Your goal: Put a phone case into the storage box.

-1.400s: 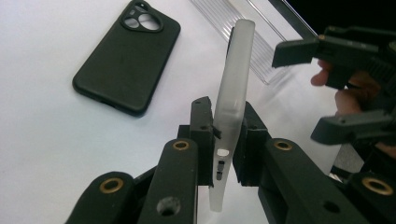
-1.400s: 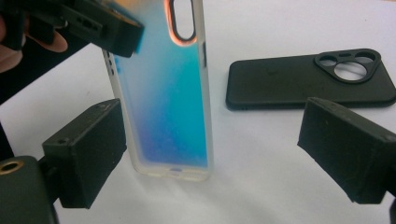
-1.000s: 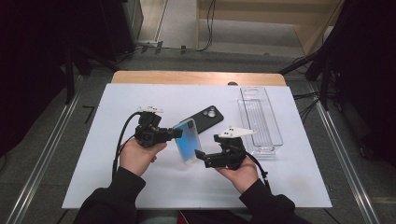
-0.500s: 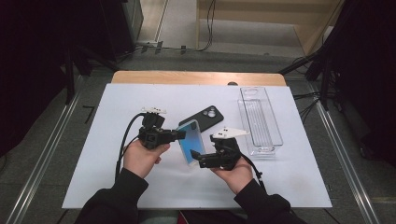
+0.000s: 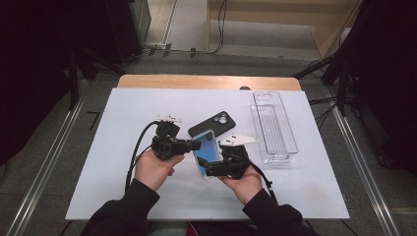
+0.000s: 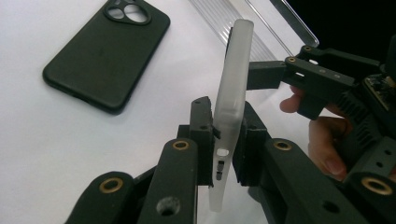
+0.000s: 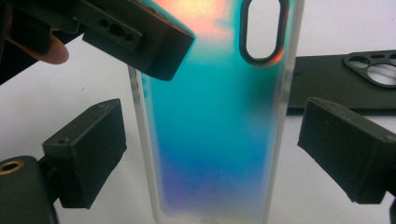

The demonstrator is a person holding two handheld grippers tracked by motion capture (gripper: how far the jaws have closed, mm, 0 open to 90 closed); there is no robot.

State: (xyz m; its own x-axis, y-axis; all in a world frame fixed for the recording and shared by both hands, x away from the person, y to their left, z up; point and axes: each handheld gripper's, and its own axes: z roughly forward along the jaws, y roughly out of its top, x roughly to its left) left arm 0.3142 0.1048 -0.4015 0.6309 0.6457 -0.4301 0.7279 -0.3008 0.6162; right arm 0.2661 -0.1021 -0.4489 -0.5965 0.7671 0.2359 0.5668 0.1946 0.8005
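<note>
High view: left gripper (image 5: 195, 145) clamps iridescent phone case (image 5: 207, 156) above white mat (image 5: 123, 196), mid-front. Since a second ago right gripper (image 5: 205, 171) has slid in to case's lower end — handover or regrip looks near; case tilted slightly.

Left gripper view: jaws pinch case (image 6: 229, 116) edge-on, firm. Black case (image 6: 105, 51) flat on mat, clear tray (image 6: 261, 28) toward right edge.

Right gripper view: jaws straddle case (image 7: 215, 130), apparently apart — not pressing.
</note>
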